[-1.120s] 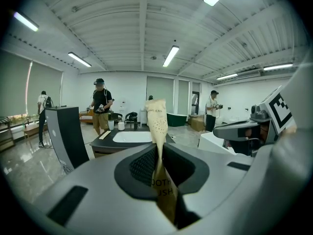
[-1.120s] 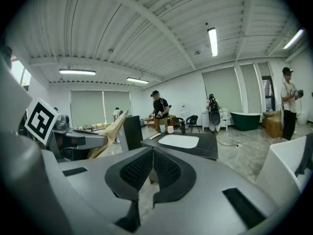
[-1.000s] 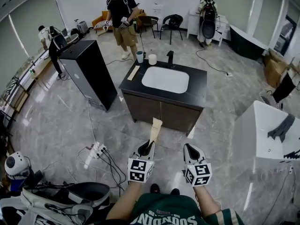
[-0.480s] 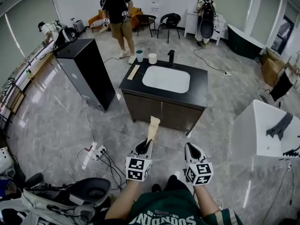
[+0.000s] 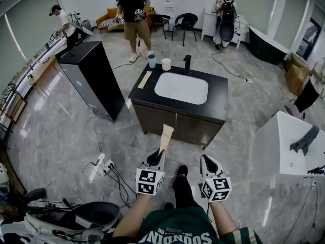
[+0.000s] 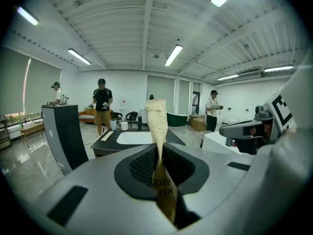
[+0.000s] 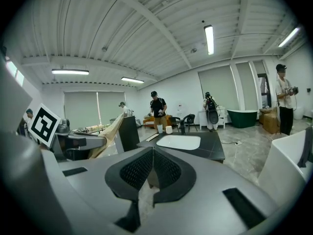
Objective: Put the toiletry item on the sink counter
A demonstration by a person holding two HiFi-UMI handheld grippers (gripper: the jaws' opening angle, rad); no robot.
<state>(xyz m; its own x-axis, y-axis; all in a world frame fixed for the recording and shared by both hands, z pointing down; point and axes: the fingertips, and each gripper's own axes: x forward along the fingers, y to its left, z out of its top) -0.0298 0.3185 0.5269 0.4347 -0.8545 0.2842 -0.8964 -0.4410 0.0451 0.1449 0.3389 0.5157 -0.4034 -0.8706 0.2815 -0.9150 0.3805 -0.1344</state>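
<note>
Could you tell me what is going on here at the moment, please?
A person holds a gripper in each hand and faces a black sink counter a short way ahead. The left gripper is clamped on a tan paper toothbrush packet, which sticks out forward past its jaws. The right gripper has its jaws together with nothing in them. The packet is not yet on the counter, where a similar flat packet already lies left of the basin.

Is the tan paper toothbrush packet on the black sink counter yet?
No: left gripper clamps the packet, short of the counter.
</note>
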